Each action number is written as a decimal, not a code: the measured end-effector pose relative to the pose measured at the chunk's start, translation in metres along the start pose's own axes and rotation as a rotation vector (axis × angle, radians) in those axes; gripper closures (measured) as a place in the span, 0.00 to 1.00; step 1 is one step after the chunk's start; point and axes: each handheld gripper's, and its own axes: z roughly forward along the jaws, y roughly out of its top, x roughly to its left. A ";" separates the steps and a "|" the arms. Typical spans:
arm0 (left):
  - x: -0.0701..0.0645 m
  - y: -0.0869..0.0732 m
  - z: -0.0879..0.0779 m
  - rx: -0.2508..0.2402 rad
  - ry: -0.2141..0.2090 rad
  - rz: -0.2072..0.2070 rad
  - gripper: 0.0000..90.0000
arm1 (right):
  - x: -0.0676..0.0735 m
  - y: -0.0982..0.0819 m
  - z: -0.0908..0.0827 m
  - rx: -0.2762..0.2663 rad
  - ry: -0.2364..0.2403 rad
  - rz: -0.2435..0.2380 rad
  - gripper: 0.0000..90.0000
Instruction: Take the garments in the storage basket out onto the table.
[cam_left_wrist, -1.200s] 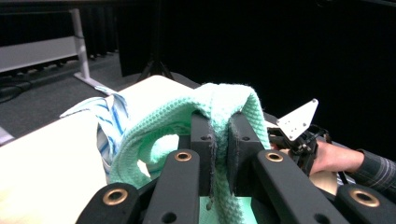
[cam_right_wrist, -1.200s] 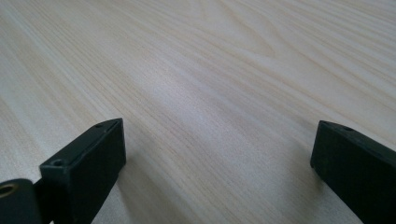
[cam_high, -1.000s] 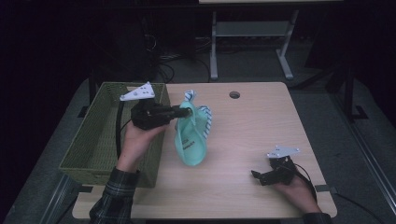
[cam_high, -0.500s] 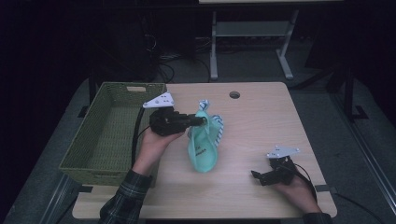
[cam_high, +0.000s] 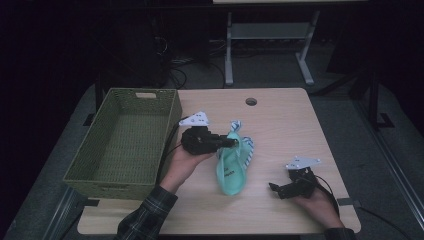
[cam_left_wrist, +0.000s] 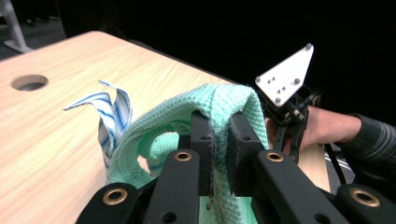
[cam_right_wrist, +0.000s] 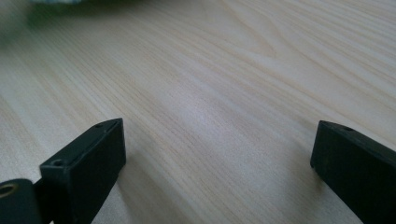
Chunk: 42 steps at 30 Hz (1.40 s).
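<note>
Farther right now, clamped green cloth

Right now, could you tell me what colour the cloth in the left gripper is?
Mint green cloth, clearest in the left gripper view.

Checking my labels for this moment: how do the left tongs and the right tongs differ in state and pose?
The left tongs are shut on the mint-green waffle-weave cloth, while the right tongs are open with nothing between the jaws. The left tongs hold that cloth partly raised near the green woven basket; the right tongs sit low by the light wooden table, apart from the cloth. Both are black, hand-held, with a grey plate on top.
</note>
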 end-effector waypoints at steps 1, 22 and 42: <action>0.000 -0.003 0.006 0.009 -0.009 0.006 0.92 | 0.000 0.000 0.000 -0.001 -0.001 0.000 0.03; 0.016 -0.040 0.032 0.156 0.017 -0.005 0.89 | 0.000 0.000 0.000 -0.001 0.000 -0.003 0.03; 0.029 -0.080 0.058 0.349 0.124 0.014 0.88 | 0.000 0.000 0.000 -0.001 0.000 -0.003 0.03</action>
